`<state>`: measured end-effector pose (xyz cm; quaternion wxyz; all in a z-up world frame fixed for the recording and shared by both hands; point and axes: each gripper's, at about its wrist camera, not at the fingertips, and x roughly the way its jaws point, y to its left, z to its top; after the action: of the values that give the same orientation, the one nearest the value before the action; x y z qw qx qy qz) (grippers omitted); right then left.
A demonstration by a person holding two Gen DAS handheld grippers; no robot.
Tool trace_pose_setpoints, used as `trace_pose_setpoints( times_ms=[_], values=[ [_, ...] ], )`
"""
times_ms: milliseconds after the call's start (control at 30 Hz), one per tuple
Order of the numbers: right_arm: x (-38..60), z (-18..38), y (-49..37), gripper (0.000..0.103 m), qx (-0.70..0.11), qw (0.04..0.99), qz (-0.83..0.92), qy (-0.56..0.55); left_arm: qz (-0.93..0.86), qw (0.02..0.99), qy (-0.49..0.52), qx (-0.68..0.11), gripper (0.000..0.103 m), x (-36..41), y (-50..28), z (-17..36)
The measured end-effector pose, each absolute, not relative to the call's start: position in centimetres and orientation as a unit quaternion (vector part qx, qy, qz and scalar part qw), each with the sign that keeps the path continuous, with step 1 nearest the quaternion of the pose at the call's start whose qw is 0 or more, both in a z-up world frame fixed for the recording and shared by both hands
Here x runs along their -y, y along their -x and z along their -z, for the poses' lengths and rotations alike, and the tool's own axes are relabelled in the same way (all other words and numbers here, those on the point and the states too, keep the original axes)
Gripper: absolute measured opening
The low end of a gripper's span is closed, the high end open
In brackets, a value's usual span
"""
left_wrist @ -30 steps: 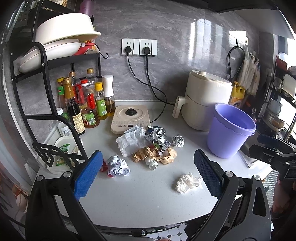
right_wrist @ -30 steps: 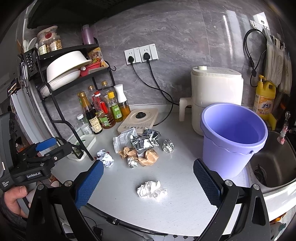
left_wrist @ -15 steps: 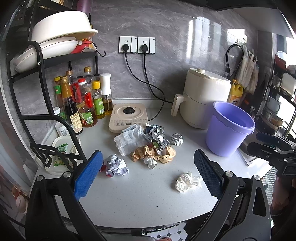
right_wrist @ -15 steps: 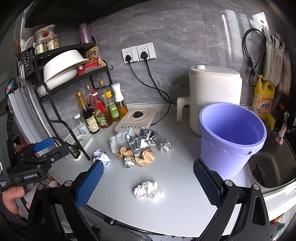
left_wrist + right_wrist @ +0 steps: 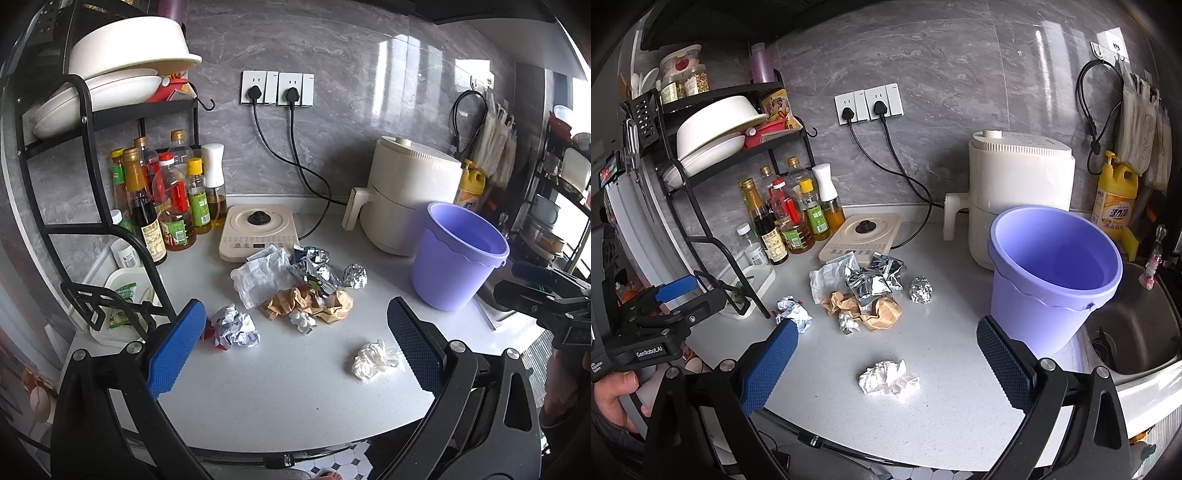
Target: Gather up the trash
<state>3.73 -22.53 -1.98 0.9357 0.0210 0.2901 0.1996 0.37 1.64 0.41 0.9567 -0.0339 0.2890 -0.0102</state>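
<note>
Trash lies on the white counter: a crumpled white tissue (image 5: 375, 360) (image 5: 888, 380) nearest me, a printed paper wad (image 5: 234, 326) (image 5: 792, 314), brown paper (image 5: 306, 304) (image 5: 871, 310), foil wrappers (image 5: 314, 267) (image 5: 871, 282), a white plastic bag (image 5: 260, 278), a foil ball (image 5: 354, 276) (image 5: 920, 290). An empty purple bucket (image 5: 456, 254) (image 5: 1052, 273) stands at the right. My left gripper (image 5: 295, 350) is open and empty above the counter's front. My right gripper (image 5: 884, 365) is open and empty, the tissue between its fingers in view.
A cream induction cooker (image 5: 255, 230), an air fryer (image 5: 406, 203) and plugged cords stand at the back. A black rack (image 5: 92, 206) with bottles and dishes stands at the left. A sink (image 5: 1134, 328) lies right of the bucket. The counter's front edge is close below.
Both grippers have shifted slightly, with the views nudging toward the trash. Nothing on the counter has moved.
</note>
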Motion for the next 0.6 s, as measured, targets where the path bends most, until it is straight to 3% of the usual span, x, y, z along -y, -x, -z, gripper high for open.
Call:
trace_pose_setpoints(
  times_ms=[600],
  values=[
    [21.7,3.6,-4.2,0.095,-0.318,0.928,-0.194,-0.013,0.019,0.949,0.051,-0.311,0.098,-2.7,-0.9,1.3]
  ],
)
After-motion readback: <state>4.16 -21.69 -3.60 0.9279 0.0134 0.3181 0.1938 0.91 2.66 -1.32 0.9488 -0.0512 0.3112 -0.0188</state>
